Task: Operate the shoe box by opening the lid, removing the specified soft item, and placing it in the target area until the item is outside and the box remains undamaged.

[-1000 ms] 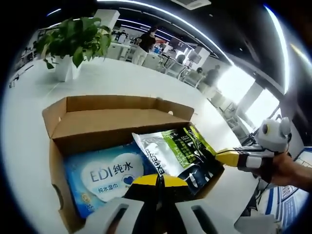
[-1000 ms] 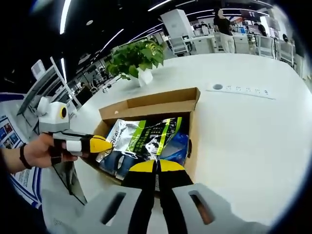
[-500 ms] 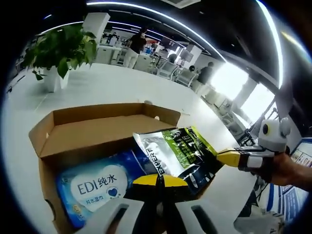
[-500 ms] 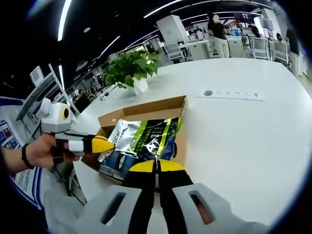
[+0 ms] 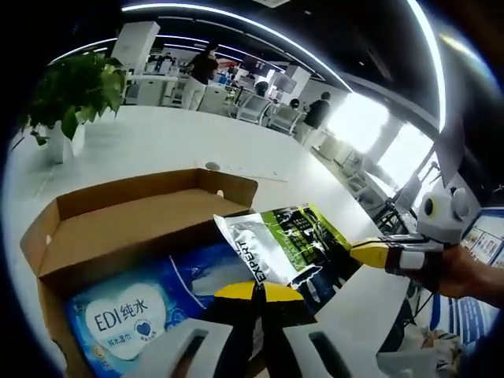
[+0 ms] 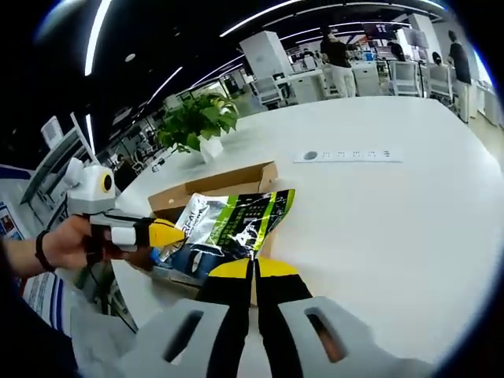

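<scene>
Above the open cardboard box (image 5: 134, 224) I see the green and silver pouch (image 5: 287, 248) lifted clear of the box floor, pinched at two edges: my left gripper (image 5: 253, 293) has its yellow tips pressed together on the pouch's near edge, and my right gripper (image 5: 370, 253) comes in from the box's far side, its tip closed on the pouch's other corner, with the person's hand (image 5: 465, 272) behind it. In the right gripper view the same pouch (image 6: 232, 228) hangs over the box (image 6: 216, 183), my right gripper (image 6: 253, 272) clamped on its lower edge and the left gripper (image 6: 161, 234) nipping the corner beside the box's near wall, held by a hand (image 6: 59, 244) with a dark wristband. Still inside the box lies a blue pack of wet wipes (image 5: 130, 311); the pouch covers its end, and the view's edge cuts off its lower corner. The box flap stands folded back behind the wipes. The box sits on a white table (image 6: 378, 228). Beyond the box stands a potted plant (image 5: 67, 94), and past it, on the table, a white power strip (image 6: 346, 156). People and chairs show far behind the box, too small to make out. The pouch's print is mostly unreadable.
</scene>
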Tool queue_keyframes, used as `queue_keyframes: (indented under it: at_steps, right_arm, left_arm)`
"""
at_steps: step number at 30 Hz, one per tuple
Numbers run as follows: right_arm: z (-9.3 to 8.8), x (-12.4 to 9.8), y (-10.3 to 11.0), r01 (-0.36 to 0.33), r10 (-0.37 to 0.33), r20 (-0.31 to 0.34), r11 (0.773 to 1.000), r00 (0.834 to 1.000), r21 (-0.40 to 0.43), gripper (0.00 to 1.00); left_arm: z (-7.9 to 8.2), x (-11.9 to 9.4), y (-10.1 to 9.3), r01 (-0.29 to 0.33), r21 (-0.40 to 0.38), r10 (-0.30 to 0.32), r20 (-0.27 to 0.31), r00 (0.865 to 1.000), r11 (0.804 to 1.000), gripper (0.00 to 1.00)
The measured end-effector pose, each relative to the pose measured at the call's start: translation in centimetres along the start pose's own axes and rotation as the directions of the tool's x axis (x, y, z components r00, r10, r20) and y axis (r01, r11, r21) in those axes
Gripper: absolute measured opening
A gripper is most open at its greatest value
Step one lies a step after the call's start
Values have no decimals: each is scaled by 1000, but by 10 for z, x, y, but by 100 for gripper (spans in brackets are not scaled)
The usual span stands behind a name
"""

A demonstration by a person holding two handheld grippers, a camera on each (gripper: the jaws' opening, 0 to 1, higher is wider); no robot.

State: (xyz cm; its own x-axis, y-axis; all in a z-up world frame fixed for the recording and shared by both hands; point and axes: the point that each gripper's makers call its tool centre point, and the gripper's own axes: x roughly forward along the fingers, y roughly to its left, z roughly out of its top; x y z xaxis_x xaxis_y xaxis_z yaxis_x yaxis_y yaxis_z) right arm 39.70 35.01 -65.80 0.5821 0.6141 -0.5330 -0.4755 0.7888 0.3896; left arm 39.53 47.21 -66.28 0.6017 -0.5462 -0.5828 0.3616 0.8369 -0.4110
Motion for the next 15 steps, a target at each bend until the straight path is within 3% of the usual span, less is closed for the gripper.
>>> queue_keyframes:
  at_steps: [15]
  right_arm:
    - [-11,-39,-39,63,-65,29,996,997,58,0]
  left_arm:
    - [-1,32,-46,61,60,-59,-46,997,996,0]
